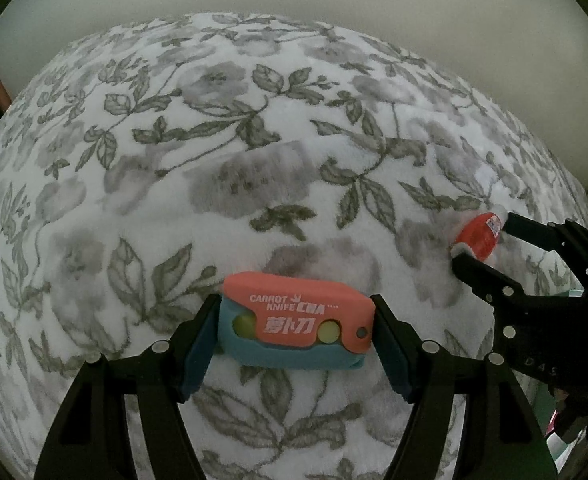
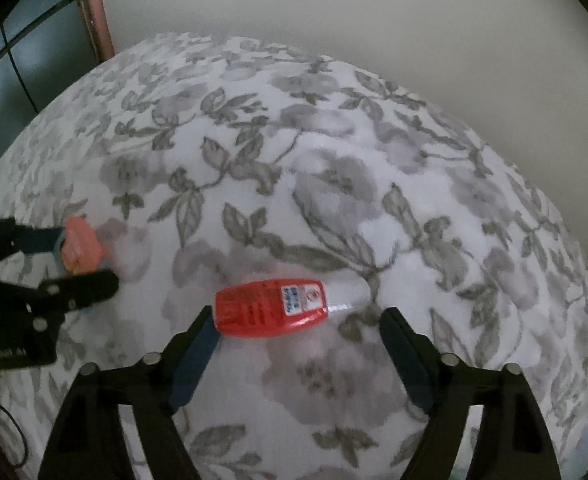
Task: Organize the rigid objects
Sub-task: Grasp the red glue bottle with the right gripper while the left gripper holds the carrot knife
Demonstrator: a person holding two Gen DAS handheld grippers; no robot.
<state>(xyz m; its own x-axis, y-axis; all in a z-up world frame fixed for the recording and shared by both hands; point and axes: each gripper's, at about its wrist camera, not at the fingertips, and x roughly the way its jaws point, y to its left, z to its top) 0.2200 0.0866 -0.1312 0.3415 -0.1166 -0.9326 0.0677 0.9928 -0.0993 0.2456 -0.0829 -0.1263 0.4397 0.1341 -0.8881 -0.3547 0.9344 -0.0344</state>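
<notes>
One salmon-and-teal carrot knife [image 1: 296, 322], lettered white

Carrot knife [image 1: 296, 320]: salmon-pink cover over teal body, white "CARROT KNIFE" lettering, two pale yellow dots, folded shut. It is laid flat and crosswise between the left gripper's fingers [image 1: 198, 354], both ends touching or nearly touching the pads.

Red bottle [image 2: 272, 307]: translucent red body, white-and-blue label, clear cap pointing right. It is laid on its side, crosswise between the right gripper's fingers [image 2: 193, 364]; its base is touched by the left finger, its cap end is apart from the right finger.
</notes>
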